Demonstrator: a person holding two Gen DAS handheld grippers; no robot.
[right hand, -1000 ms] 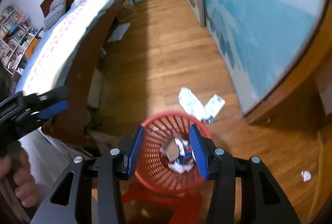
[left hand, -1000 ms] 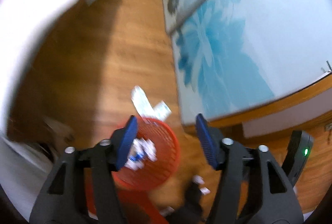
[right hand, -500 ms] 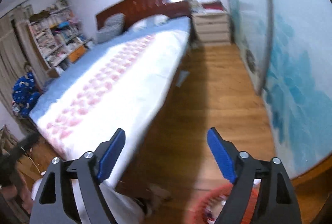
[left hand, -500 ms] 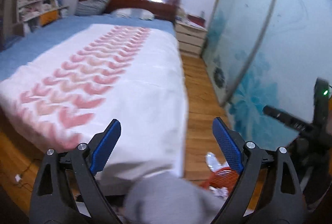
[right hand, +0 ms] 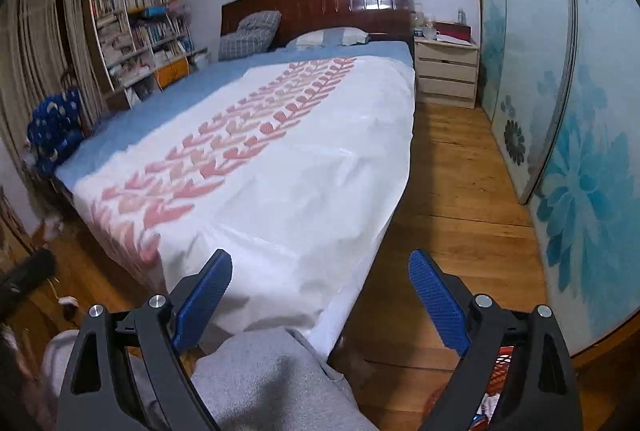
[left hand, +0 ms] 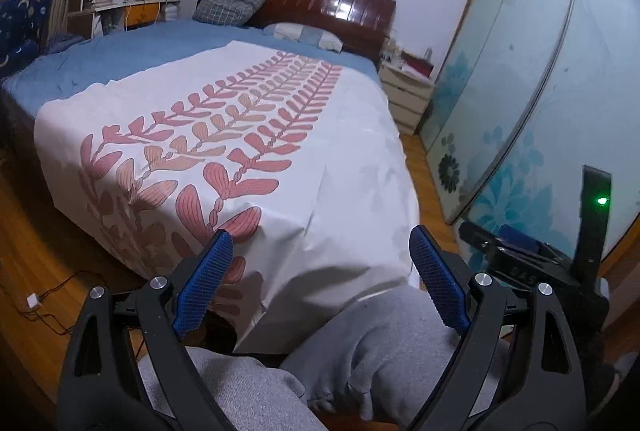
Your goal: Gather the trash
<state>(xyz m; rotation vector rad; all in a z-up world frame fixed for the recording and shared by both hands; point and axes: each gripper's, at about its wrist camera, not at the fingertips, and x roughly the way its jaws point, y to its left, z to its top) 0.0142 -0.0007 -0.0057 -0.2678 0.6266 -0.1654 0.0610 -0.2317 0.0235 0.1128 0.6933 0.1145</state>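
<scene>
A white leaf-patterned cover (left hand: 280,135) lies over the bed's (right hand: 132,127) blue sheet; two pillows (right hand: 250,37) rest at its far end.

Both wrist views face bed (left hand: 248,135) from foot, near.

The left gripper (left hand: 318,279), a black plastic clamp with blue ridged pads (left hand: 204,281), points forward and slightly down, its jaws spread wide with nothing between them. The right gripper (right hand: 320,297), of the same black and blue build, is angled the same way; its jaws are opening wider and hold nothing. The person's legs in grey trousers (left hand: 384,347) lie below both grippers. Seen from the left wrist, the right gripper sits at the right edge.
</scene>
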